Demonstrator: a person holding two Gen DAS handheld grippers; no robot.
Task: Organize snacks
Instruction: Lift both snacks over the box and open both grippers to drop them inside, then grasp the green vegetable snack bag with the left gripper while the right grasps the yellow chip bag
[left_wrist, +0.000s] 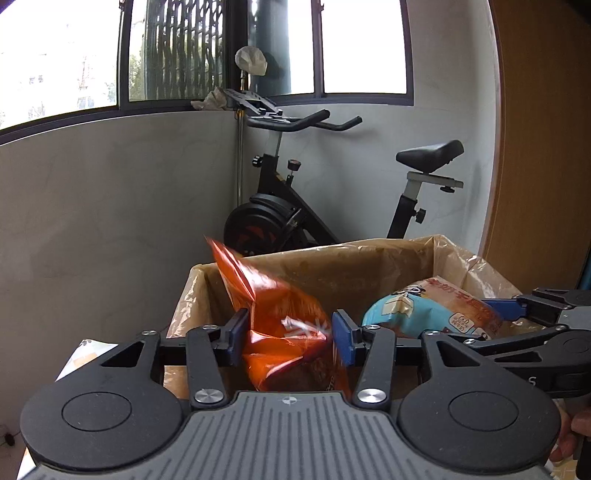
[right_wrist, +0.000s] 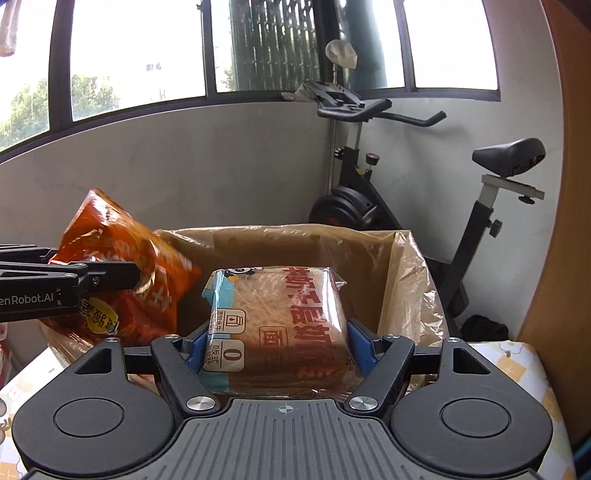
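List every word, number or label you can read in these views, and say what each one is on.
"enRobot.AI", cut off at the frame's left edge: on the left gripper body.
"0": on the bread package label, held in the right gripper.
"S": on the right gripper's body, left wrist view.
Red Chinese characters on the bread package: too distorted to read reliably.
Print on the orange snack bag: blurred, unreadable.
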